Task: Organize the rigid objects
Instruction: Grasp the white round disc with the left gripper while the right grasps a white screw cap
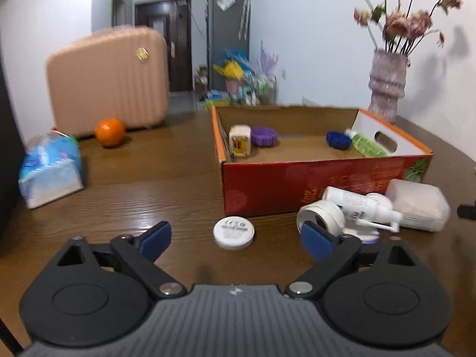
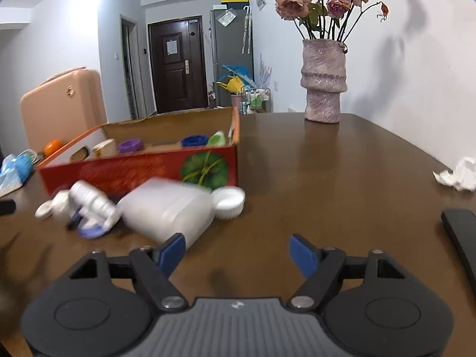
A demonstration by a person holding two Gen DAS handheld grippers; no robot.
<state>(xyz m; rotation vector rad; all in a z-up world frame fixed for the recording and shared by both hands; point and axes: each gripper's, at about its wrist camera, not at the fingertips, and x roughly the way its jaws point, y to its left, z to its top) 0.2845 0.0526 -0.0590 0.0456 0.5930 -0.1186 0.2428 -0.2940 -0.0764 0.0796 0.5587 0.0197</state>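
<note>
A red cardboard box (image 1: 297, 190) stands open on the brown table; it also shows in the right wrist view (image 2: 134, 169). Inside lie a cream charger (image 1: 239, 140), a purple lid (image 1: 264, 136), a blue lid (image 1: 338, 139) and a green bottle (image 1: 367, 145). In front of the box lie a round white tin (image 1: 233, 233), a tape roll (image 1: 321, 215), a white spray bottle (image 1: 360, 205) and a frosted plastic case (image 1: 416, 205). My left gripper (image 1: 235, 238) is open, just before the tin. My right gripper (image 2: 238, 253) is open, right of the case (image 2: 169, 208) and a white cap (image 2: 229, 200).
A pink suitcase (image 1: 110, 80), an orange (image 1: 110, 132) and a tissue pack (image 1: 50, 169) sit at the left. A vase of dried roses (image 2: 323, 80) stands at the back. A crumpled tissue (image 2: 458, 175) and a black device (image 2: 461, 235) lie at the right.
</note>
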